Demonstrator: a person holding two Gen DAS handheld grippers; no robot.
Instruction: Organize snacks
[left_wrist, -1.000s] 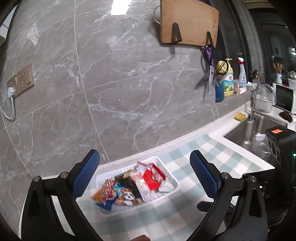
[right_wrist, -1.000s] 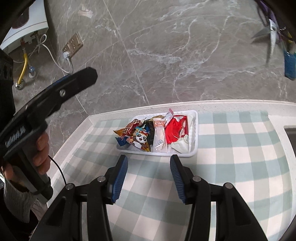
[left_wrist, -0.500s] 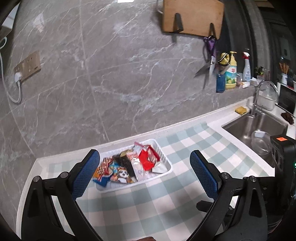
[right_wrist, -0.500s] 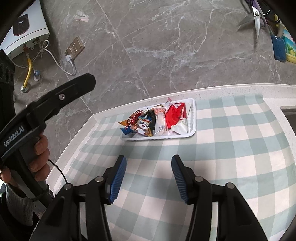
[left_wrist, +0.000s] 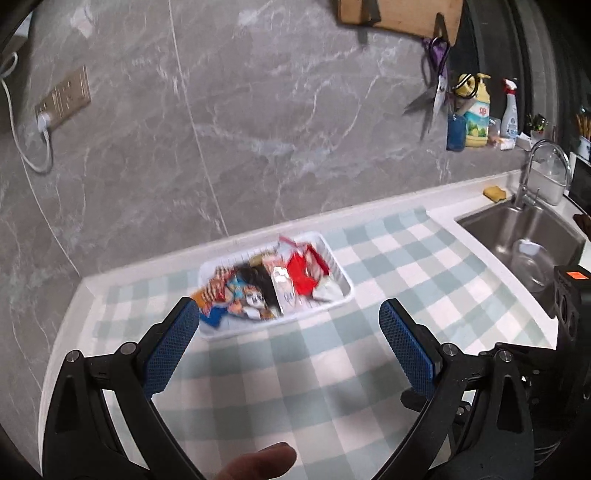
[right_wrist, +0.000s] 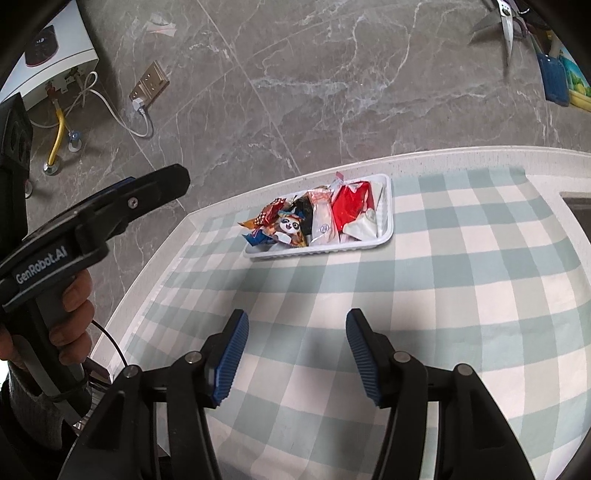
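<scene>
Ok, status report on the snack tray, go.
Left gripper open, empty. Right gripper opening, nothing between its jaws. Snacks piled in white tray on checked cloth, untouched. Path to tray clear.

1 white tray (right_wrist: 386, 221), 2 grippers, 1 checked cloth (right_wrist: 443, 295), 1 sink (left_wrist: 517, 229)

We look down along both grippers' blue-padded fingers from above the green-and-white checked cloth (left_wrist: 332, 369). Both views share the white plastic tray of bright snack packets (left_wrist: 334, 254) (right_wrist: 388, 221), near the grey marble wall (right_wrist: 332, 92).
</scene>
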